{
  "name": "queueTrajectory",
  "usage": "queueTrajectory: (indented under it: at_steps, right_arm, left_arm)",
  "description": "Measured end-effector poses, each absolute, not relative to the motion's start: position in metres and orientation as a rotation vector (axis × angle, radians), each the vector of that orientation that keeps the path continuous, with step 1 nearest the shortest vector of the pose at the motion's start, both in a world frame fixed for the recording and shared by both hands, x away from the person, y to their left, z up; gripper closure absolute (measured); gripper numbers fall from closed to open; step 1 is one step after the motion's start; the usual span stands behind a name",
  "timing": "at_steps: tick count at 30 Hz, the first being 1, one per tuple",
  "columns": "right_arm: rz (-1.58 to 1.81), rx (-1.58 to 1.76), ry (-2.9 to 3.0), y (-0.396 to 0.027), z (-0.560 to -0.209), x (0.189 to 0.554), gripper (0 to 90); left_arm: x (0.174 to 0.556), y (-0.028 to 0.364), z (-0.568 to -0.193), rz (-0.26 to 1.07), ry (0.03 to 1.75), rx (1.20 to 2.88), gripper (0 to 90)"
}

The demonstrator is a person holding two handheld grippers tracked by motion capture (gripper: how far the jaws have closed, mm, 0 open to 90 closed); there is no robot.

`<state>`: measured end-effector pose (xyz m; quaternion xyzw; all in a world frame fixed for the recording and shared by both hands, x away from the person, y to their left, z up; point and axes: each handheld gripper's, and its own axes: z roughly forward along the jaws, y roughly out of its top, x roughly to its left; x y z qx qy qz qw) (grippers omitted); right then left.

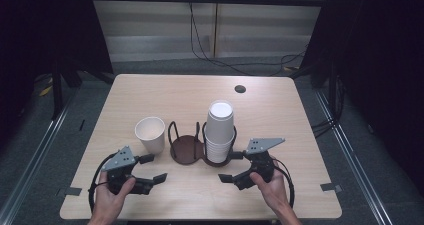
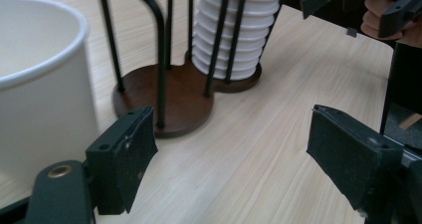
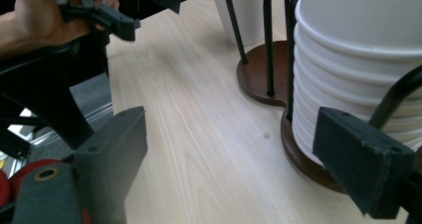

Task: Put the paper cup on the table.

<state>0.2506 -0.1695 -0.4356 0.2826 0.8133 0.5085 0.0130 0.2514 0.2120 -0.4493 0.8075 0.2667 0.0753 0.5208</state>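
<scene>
A single white paper cup stands upright on the table, left of a dark brown two-slot cup holder with black wire loops. The holder's right slot carries a tall stack of white cups; its left slot is bare. My left gripper lies low in front of the single cup, open, with nothing between its jaws. In the left gripper view the cup sits just outside the left jaw. My right gripper is open in front of the stack, apart from it.
The light wooden table has a round black grommet hole near its far edge. Black cables run over the grey floor behind it. Dark curtains flank both sides.
</scene>
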Motion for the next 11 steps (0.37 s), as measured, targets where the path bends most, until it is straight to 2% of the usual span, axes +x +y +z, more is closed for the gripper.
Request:
queueTrajectory:
  at_steps: [6, 11]
  right_arm:
    - [1.561, 0.886, 2.486, -0.169, -0.436, 0.247, 14.0]
    - [1.528, 0.911, 2.464, -0.168, -0.439, 0.247, 14.1]
  left_arm:
    - [0.245, 0.191, -0.461, 0.132, 0.633, 1.849, 18.9]
    - [0.246, 0.18, -0.47, 0.09, 0.611, 1.896, 19.0]
